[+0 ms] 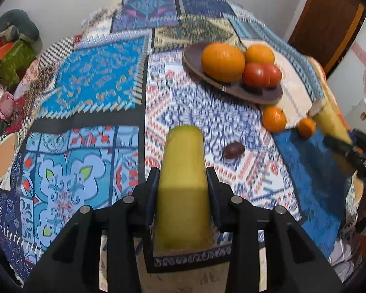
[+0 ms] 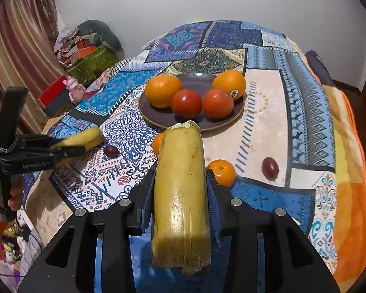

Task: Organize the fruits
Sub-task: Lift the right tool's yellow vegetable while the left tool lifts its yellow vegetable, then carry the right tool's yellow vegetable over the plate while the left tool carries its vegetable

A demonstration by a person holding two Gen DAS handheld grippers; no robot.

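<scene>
In the left wrist view my left gripper is shut on a yellow-green cane piece held above the patterned cloth. My right gripper is shut on a second yellow cane piece, raised in front of the plate. A dark plate carries two oranges and two tomatoes. Two small tangerines and two purple grapes lie loose on the cloth. Each view shows the other gripper at its edge: the right gripper and the left gripper, with its cane piece.
The patchwork cloth covers the whole table and hangs over its edges. A pink toy and boxes sit beyond the left edge. A person's hand holds the left gripper's handle. A wall stands behind the table.
</scene>
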